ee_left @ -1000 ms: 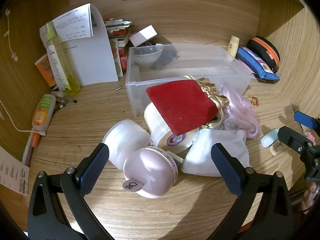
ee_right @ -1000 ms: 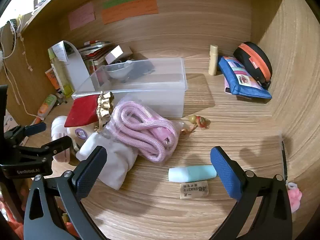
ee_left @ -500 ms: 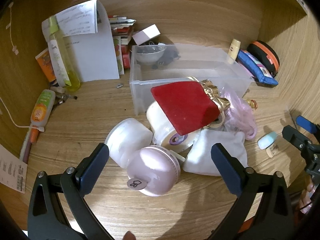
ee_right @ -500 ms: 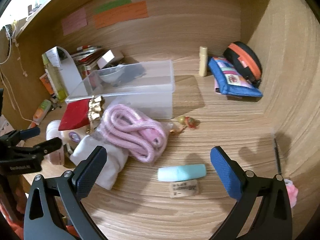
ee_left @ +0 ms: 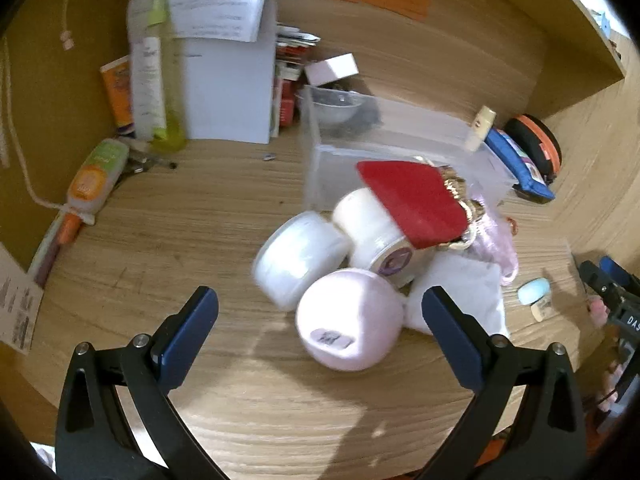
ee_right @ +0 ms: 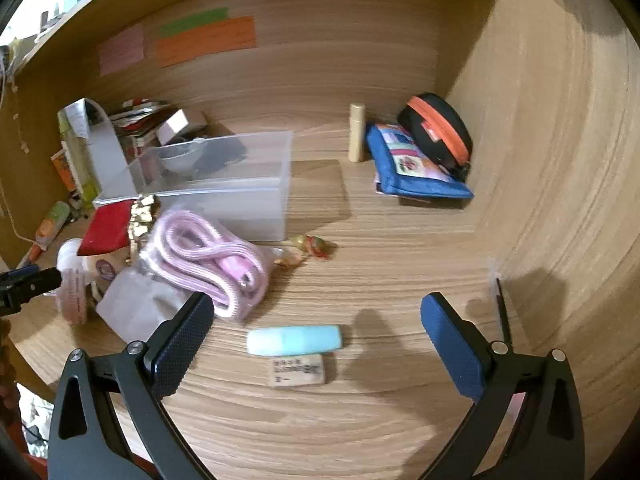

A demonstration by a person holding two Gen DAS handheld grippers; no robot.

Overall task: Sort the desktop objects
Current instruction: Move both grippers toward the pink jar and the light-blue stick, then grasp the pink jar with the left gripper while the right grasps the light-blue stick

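Both grippers were wide apart, empty. I'd centre the left gripper [ee_left: 320, 320] on the pink jar [ee_left: 349, 320] before closing; the right gripper [ee_right: 318, 328] hovered over the tube [ee_right: 294, 340].

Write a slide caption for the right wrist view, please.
Open right gripper above a pale turquoise oblong eraser on the wooden desk.

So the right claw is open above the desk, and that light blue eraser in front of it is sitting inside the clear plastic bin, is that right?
Not quite. The right claw is open above the desk, but the light blue eraser lies on the bare wooden desk, well in front of the clear plastic bin and apart from it, beside a small tan eraser. The right wrist view shows this.
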